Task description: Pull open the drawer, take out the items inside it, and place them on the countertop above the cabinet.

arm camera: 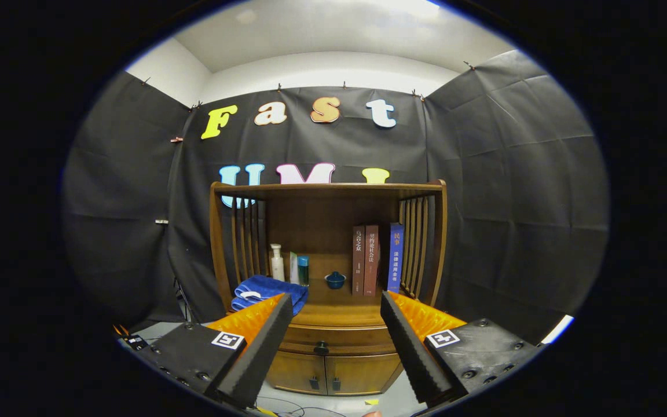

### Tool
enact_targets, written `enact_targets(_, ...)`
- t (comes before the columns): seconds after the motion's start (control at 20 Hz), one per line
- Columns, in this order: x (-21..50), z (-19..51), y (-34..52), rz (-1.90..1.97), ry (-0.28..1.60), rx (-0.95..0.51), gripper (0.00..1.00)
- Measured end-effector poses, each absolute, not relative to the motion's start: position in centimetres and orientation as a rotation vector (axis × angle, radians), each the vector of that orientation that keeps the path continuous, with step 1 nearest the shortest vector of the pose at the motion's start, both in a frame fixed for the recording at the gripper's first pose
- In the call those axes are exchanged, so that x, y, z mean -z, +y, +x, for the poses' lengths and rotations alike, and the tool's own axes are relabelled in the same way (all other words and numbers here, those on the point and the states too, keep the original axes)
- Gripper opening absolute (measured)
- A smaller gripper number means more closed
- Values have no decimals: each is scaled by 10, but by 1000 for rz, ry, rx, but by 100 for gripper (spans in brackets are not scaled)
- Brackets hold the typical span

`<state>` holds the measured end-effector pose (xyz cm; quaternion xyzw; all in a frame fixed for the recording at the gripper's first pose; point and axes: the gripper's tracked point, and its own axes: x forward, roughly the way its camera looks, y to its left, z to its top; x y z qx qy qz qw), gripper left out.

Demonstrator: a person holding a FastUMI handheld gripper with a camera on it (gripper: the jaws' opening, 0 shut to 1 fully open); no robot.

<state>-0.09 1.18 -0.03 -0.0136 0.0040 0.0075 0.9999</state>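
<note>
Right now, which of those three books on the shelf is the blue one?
The rightmost book, next to the cabinet's slatted side. The other two, to its left, are brown. The open claw is well short of them, its fingers apart.

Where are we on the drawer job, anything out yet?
Nothing done: the wooden cabinet drawer with its dark knob looks fully closed. In hand: the tool is open, holding nothing, its fingers apart and lined up either side of the drawer, short of the knob. Left: pull it open, lift the contents onto the wooden countertop, where a folded blue towel lies.
</note>
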Motion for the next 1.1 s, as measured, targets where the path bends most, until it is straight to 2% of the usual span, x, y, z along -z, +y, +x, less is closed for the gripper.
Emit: enact_targets(1.1, -11, -10, 44, -20, -45, -25, 98)
